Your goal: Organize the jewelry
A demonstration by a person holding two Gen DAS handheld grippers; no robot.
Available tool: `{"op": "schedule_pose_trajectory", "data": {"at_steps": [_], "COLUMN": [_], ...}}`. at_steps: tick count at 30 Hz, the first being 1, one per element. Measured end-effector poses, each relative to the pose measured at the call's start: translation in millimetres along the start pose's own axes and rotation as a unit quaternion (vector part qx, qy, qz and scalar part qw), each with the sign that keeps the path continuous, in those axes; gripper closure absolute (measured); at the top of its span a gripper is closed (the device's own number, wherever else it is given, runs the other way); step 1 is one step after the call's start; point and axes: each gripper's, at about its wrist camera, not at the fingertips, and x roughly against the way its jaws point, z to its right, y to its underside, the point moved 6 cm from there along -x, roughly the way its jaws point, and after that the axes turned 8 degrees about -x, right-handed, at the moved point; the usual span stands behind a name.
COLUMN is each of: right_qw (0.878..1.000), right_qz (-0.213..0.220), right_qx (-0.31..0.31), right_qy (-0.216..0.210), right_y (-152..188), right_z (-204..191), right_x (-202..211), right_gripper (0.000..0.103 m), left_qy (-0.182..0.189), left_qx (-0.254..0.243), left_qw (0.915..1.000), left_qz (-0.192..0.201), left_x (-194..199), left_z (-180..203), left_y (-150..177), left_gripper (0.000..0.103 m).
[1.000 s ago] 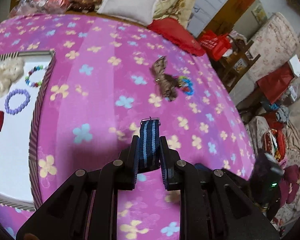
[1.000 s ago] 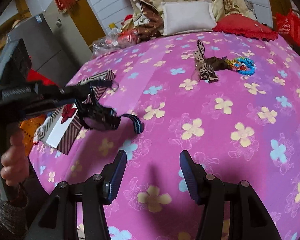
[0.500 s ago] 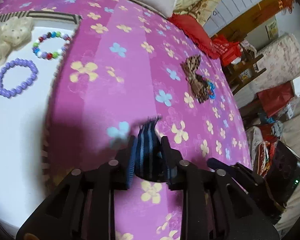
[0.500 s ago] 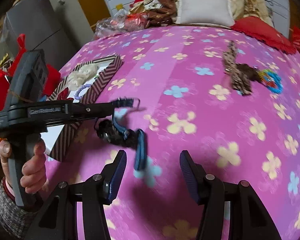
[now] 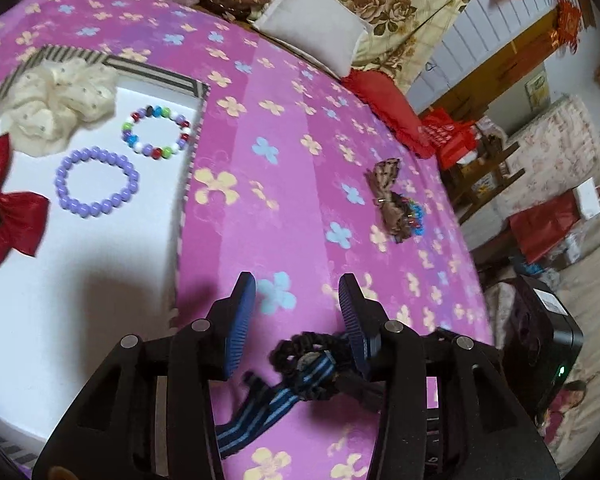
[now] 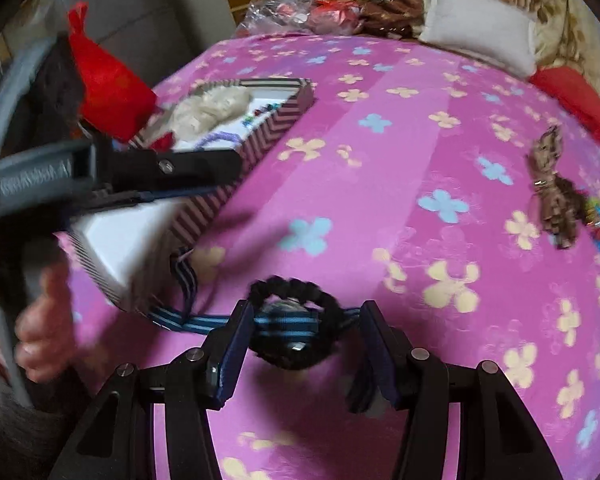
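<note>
The left gripper [image 5: 296, 308] reaches up from the bottom centre of its own view, pointing forward and down, its two blue-padded fingers [image 5: 240, 320] standing well apart. Its jaws have just been opening, and the pads press on nothing; a striped strap [image 5: 260, 408] lies loose low between the finger bases, behind the tips. In the right wrist view the same tool crosses the left side of the frame as a blurred black bar, gripped by a bare hand [image 6: 44, 320] at the lower left edge with a dark sleeve below it. The right gripper [image 6: 306, 340] rises from the bottom centre of its view, jaws set wide, with a dark braided ring [image 6: 296, 320] between the pads; whether they touch it cannot be told.
</note>
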Motion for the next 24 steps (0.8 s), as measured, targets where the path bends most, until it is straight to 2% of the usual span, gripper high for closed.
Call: {"op": "schedule_pose_trajectory", "data": {"at_steps": [4,8,10,11,12,15,19,20,23,24], "right_qw": [1.000,0.999,0.999,0.998,0.997,0.996,0.993,0.992,0.988,0.986], "right_qz": [-0.004,-0.016,-0.014,-0.016,-0.022,-0.003,0.024,0.031,0.053,0.061], "right_qx": [-0.027,-0.042,-0.052,-0.062,-0.070,-0.085,-0.115,-0.122,-0.123,-0.130], "right_qy": [0.013,0.017,0.002,-0.012,-0.024,-0.023,-0.028,-0.012,0.082,0.084], "right_y": [10.9,19.8,20.0,19.2,18.6,15.6,10.3,9.6,9.4,9.9], "right_z": [19.4,29.0,27.7,27.0,26.4,29.9,43.2,50.8,73.9,76.9], "right_x": [-1.6,-11.3,-14.1,-13.7,-13.5,-1.1,21.2,24.9,31.4,35.1], "right_gripper": [0.050,0.050,0.065,0.087,0.096,0.100,0.100,0.100,0.100,0.099], "left_qy": [-0.030,-0.037,-0.035,-0.035,-0.035,-0.036,-0.029,-0.030,-0.033,-0.035], "left_qx": [-0.031,-0.050,-0.049,-0.047,-0.045,-0.043,-0.045,-0.047,-0.056,-0.057], "left_qw": [0.9991,0.9980,0.9982,0.9982,0.9983,0.9983,0.9984,0.9982,0.9975,0.9973], "left_qz": [-0.004,-0.006,-0.009,-0.011,-0.012,-0.015,-0.019,-0.021,-0.027,-0.029], "left_x": [-1.4,-5.2,-7.5,-8.7,-9.7,-11.3,-14.4,-15.4,-18.6,-19.4], "left_z": [4.6,10.2,9.8,9.0,8.4,7.0,10.1,11.6,15.3,15.3], "left_y": [3.4,6.2,7.3,8.2,8.4,9.2,10.0,10.6,14.2,14.9], "left_gripper": [0.061,0.061,0.061,0.061,0.061,0.062,0.062,0.062,0.061,0.061]}}
